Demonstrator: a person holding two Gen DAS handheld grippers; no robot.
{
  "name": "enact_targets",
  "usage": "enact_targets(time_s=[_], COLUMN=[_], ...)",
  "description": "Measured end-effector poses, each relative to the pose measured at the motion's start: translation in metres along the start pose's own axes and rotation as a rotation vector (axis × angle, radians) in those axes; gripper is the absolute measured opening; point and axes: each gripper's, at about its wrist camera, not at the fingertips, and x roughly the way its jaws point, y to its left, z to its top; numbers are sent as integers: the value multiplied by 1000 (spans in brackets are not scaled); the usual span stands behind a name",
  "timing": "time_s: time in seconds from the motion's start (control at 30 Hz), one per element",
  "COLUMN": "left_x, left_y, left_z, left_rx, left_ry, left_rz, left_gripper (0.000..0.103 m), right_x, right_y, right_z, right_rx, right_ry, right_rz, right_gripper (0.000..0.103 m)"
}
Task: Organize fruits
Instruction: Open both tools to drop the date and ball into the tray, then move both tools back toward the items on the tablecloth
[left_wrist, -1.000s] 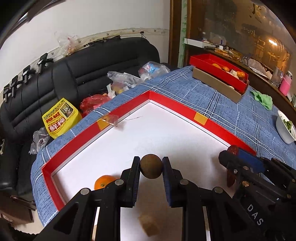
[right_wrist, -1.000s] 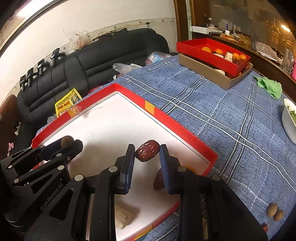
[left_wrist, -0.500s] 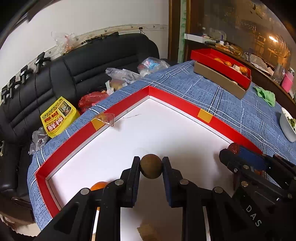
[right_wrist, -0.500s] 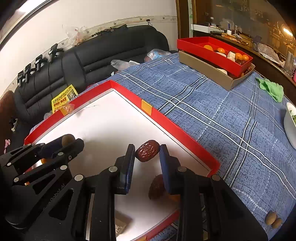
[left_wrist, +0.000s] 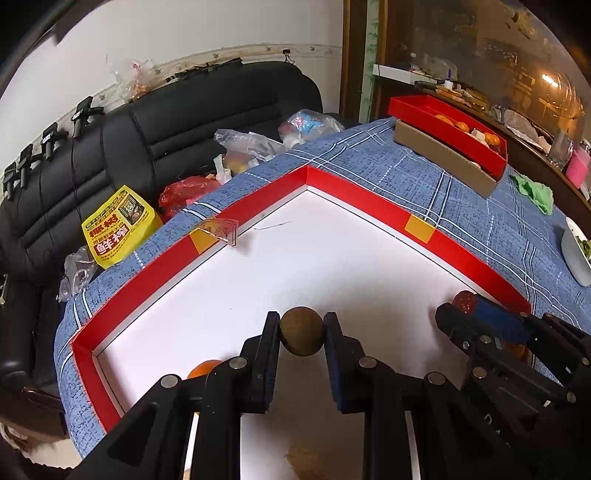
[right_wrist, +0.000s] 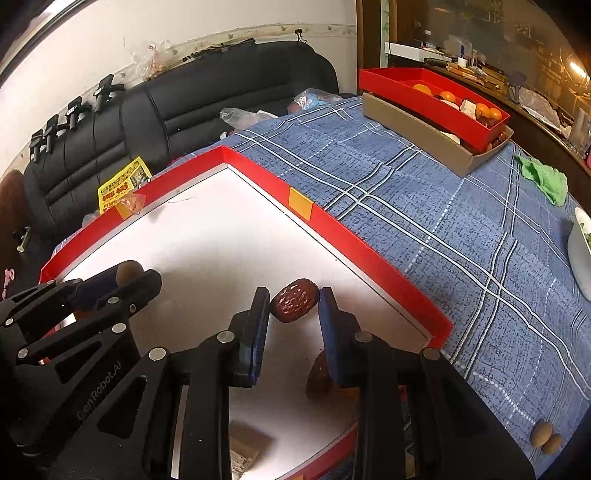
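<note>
My left gripper (left_wrist: 301, 334) is shut on a round brown fruit (left_wrist: 301, 336), held above the white floor of a big red-rimmed tray (left_wrist: 354, 192). My right gripper (right_wrist: 293, 304) is shut on a wrinkled dark red date (right_wrist: 294, 305) above the same tray (right_wrist: 354, 240). Each gripper shows in the other's view, the right one (left_wrist: 476, 310) at the right, the left one (right_wrist: 127, 275) at the left. An orange (left_wrist: 203, 369) lies in the tray below my left fingers. A second date (right_wrist: 319, 376) lies below my right fingers.
A red box of oranges (right_wrist: 436, 99) on a cardboard box stands at the far end of the blue plaid tablecloth (right_wrist: 443, 206). Two small brown fruits (right_wrist: 546, 437) lie on the cloth. A white bowl (right_wrist: 580, 251), a green cloth (right_wrist: 543, 181) and a black sofa (left_wrist: 166, 122) with bags surround.
Both grippers have risen and drawn back slightly over the tray, still holding their fruits. The tray looks smaller and more of the table shows.
</note>
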Motion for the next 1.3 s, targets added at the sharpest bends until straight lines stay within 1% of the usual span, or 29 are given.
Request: enact_targets(time_s=[0.33, 0.43, 0.5, 0.53, 0.6, 0.63, 0.67, 0.7, 0.73, 0.77, 0.83, 0.9, 0.93, 1.0, 1.03, 1.07, 1.13, 1.2, 1.3], left_x=[-2, -2, 0, 0, -4, -6, -10, -15, -18, -23, -30, -41, -47, -58, -63, -70, -79, -93, -112], left_y=[2, 6, 12, 14, 15, 15, 16, 18, 21, 24, 29, 35, 36, 37, 35, 29, 17, -3, -26], left_z=[0, 0, -1, -1, -1, -2, -2, -3, -4, -6, -8, -13, -15, -20, -23, -27, -33, -42, -58], left_rx=[-7, -22, -54, -61, -53, -51, -54, -67, -81, -98, -120, -154, -168, -188, -192, -188, -169, -116, -42], left_ry=[1, 22, 58, 57, 61, 62, 59, 53, 53, 56, 52, 38, 28, 8, -1, -15, -26, -64, -131], left_rz=[1, 8, 9, 13, 36, 35, 25, 26, 27, 21, 10, 4, 5, -2, -9, -23, -46, -88, -116], left_gripper=[22, 22, 22, 22, 27, 38, 45, 47, 51, 54, 58, 59, 60, 60, 60, 60, 60, 60, 60], right_x=[1, 2, 3, 4, 5, 5, 5, 3, -1, -6, -17, -32, -43, -65, -82, -91, -114, -138, -161], right_y=[4, 4, 4, 4, 4, 4, 4, 5, 5, 6, 6, 8, 9, 9, 5, 2, -17, -42, -79], right_z=[-1, 0, -1, -1, -1, -2, -3, -4, -5, -6, -9, -14, -18, -26, -35, -40, -55, -78, -114], right_rx=[-7, -4, -4, -2, 1, 1, 0, 0, 2, 2, 5, 4, -3, -12, -6, 2, 54, 118, 187], right_ry=[13, 17, 31, 40, 60, 75, 83, 83, 76, 66, 46, 16, -13, -68, -102, -119, -155, -193, -208], right_rz=[-6, -7, -10, -11, -9, -15, -19, -18, -19, -29, -11, 7, 14, 10, -6, -9, -16, -26, -73], right_gripper=[26, 26, 26, 27, 27, 27, 32, 41, 59, 59, 59, 60, 61, 68, 71, 71, 71, 71, 71])
